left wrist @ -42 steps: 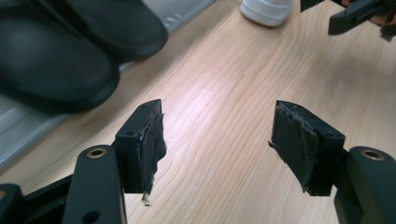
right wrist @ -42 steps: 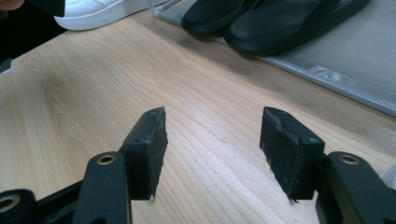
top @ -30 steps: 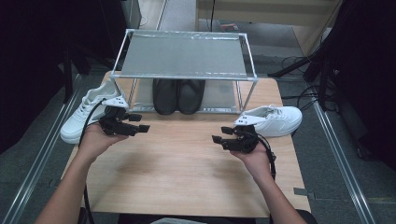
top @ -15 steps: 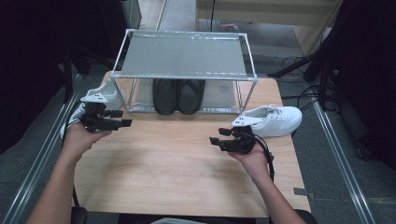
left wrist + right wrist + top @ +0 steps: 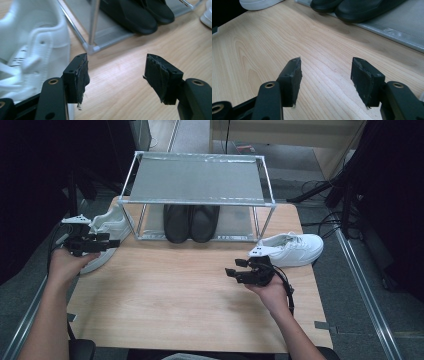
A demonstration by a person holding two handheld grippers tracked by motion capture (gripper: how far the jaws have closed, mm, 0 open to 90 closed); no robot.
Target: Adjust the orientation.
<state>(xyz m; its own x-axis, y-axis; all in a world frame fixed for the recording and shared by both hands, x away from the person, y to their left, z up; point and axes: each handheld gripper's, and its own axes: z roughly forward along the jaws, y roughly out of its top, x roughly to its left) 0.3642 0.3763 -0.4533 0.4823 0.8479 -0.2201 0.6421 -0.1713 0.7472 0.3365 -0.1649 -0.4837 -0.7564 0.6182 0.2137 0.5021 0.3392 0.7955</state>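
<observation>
Tongs: my left tongs point(image 5: 102, 243), jaws wide and empty, have slid out to the desk's left edge, beside the left sneaker point(image 5: 107, 227). Right tongs point(image 5: 240, 270), equally open and empty, have not moved, near the right sneaker point(image 5: 295, 249). I judge the left sneaker gets grasped next.

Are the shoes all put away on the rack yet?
Partly. The black shoes already sit on the rack's bottom shelf. The left gripper is beside the left white shoe with jaws open and holds nothing. The right gripper is open too, near the right white shoe. Both white shoes are on the table, so they are probably left to do.
</observation>
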